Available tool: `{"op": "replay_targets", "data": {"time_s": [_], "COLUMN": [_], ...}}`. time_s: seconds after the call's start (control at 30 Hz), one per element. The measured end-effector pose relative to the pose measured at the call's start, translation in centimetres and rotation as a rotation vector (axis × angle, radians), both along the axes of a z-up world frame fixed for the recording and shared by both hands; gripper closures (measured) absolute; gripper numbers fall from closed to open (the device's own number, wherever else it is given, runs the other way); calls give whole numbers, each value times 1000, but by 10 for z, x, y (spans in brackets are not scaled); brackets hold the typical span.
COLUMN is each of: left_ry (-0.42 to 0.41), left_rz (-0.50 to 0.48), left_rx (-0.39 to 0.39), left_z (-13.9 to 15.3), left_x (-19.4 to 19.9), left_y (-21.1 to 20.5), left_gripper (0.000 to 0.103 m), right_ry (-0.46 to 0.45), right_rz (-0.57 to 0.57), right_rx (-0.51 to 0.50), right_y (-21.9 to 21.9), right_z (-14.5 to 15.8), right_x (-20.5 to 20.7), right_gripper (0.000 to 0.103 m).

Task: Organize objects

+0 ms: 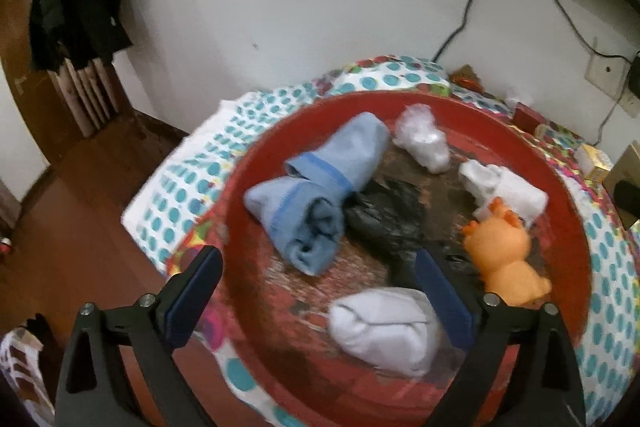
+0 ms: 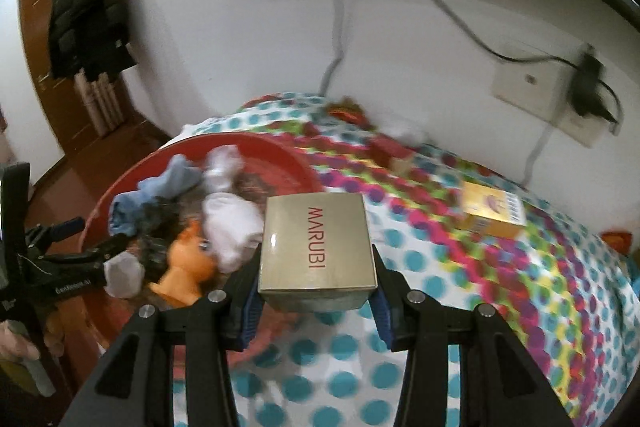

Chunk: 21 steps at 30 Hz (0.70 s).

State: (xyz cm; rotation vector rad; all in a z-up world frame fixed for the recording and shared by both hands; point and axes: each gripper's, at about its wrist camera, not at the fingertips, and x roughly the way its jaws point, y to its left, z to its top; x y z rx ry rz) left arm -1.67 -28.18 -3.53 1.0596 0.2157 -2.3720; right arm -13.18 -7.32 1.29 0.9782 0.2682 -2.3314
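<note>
Gripped between the blue pads of the right gripper (image 2: pixel 316 301), a gold box (image 2: pixel 317 249) printed MARUBI is held above the dotted bedspread (image 2: pixel 460 267), just off the near right rim of the red basin (image 2: pixel 280 151). Only the right view shows this box, a yellow box (image 2: pixel 494 209) lying toward the far right edge of the bedspread, and the left gripper (image 2: pixel 94 235) seen from the side over the basin's near left rim, with part of a hand (image 2: pixel 16 347) cut off at the frame edge. The left view looks down into the basin: a blue cloth (image 1: pixel 316 195), a black bag (image 1: pixel 384 215), an orange toy (image 1: pixel 504 255), a white sock (image 1: pixel 386 327) nearest, two more white bundles (image 1: pixel 424 143) toward the far rim. There the left gripper (image 1: pixel 316 299) stands wide, nothing pressed between its pads; the sock lies beneath the gap, against the right finger, and whether it touches I cannot tell. Both views are smeared, and small red items at the bedspread's far edge stay unreadable.
</note>
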Motion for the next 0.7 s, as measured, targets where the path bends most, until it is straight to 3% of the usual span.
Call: {"op": "replay_targets", "data": {"time_s": [0.4, 0.7], "left_ry": [19, 29], "left_rz": [46, 65], "left_rx": [39, 105], "left_z": [1, -4], "left_x": [8, 9], "left_y": [-23, -34], "left_gripper": [6, 6], "right_ry": [-39, -97], "right_rz": [159, 173], "right_rx": [30, 65], "right_y": [-104, -141], "right_z": [-12, -33], "right_x": [13, 0], "right_gripper": [57, 57]}}
